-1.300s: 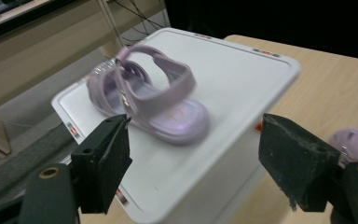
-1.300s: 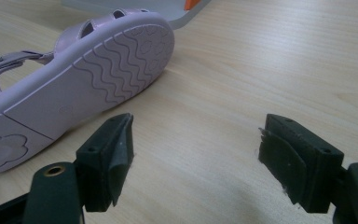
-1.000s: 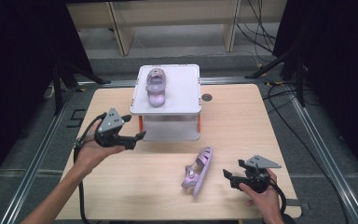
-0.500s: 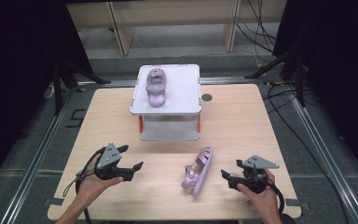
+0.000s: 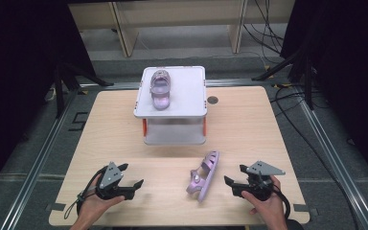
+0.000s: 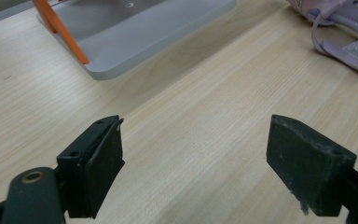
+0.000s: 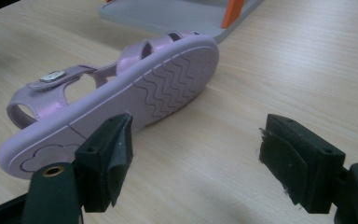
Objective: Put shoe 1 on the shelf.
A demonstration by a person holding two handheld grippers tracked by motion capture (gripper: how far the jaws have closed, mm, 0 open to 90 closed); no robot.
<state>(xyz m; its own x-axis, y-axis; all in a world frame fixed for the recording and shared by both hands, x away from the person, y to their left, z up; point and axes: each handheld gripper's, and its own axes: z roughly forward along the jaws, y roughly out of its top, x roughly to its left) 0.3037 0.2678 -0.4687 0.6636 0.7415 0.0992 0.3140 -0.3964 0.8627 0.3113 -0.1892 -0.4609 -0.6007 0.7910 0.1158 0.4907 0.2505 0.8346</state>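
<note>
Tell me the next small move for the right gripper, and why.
Probably ease the right gripper toward the sandal and close on its sole edge: it lies on its side just off the open jaws, while its mate already sits on the stand.

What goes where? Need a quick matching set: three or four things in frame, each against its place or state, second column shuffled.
Things:
1. sandal on its side
2. upright sandal
3. left gripper
4. stand

Places or states:
A. on top of the stand
B. jaws open, nothing between them
C. lying on the table near the right gripper
D. at the far middle of the table, orange posts

Pairs: 1-C, 2-A, 3-B, 4-D
</note>
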